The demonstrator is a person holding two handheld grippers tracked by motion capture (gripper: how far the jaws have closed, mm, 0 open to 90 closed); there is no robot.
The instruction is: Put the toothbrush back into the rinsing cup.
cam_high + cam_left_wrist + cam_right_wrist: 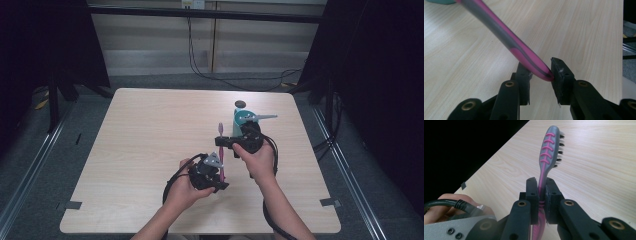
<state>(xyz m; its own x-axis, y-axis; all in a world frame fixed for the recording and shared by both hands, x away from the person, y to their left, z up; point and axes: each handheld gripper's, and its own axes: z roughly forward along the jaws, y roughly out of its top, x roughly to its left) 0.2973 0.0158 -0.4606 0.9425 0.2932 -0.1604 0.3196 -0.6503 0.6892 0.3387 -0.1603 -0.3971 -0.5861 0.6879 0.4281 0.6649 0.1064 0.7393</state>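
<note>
A pink and grey toothbrush (221, 150) is held above a pale wooden table (145, 145) by two grippers, right of the table's middle. In the high view it is seen lying lengthwise, head toward the far side, handle end toward the near side.

The right gripper (541, 192) is clenched on the toothbrush at its neck: in the right gripper view the jaws are seen pressed against both sides of the neck, with the head (550, 147) rising beyond them, bristles turned to the right. In the high view this gripper (226, 143) is seen just to the near side of a teal cup (242, 119).

The left gripper (540, 75) is released: in the left gripper view its jaws are seen apart, with the rounded handle end (541, 70) lying between them and touching the right jaw, while a gap is seen at the left jaw. In the high view this gripper (219, 182) is seen at the near end of the toothbrush.

A grey-handled item (264, 117) is seen sticking out of the cup to the right. A small dark object (240, 104) lies on the table just beyond the cup.
</note>
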